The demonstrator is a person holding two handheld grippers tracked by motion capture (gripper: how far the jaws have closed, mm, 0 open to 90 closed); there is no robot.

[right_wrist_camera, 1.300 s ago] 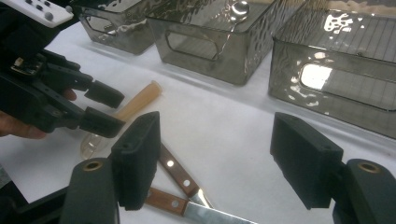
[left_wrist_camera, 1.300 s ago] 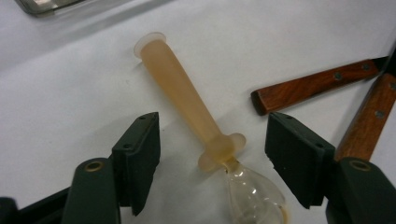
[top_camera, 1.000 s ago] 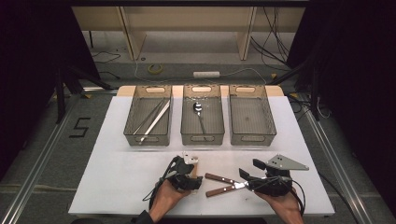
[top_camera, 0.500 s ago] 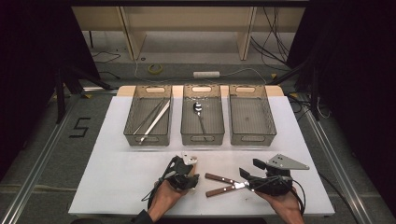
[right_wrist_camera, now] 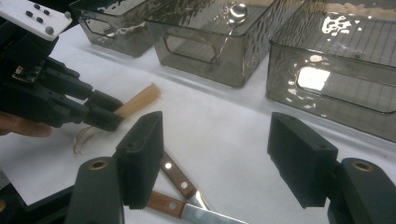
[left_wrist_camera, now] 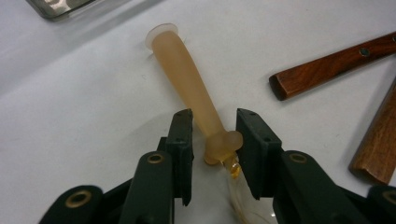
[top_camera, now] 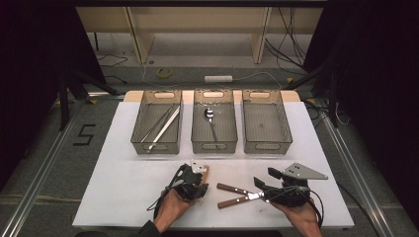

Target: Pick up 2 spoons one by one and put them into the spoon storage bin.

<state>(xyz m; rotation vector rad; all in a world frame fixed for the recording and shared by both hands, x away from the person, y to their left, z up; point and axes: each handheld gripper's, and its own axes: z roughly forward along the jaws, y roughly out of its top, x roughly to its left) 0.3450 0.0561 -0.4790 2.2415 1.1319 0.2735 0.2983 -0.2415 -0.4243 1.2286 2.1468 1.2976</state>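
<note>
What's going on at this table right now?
A person works cutlery with a hand-held gripper in each hand. The left hand-held gripper has just been closing around the amber-handled utensil lying on the white table; one pad seems to touch its neck, the other is just clear. The right hand-held gripper hovers open over two wooden-handled knives. Beyond stand three grey bins: tongs in the left, a spoon in the middle.
</note>
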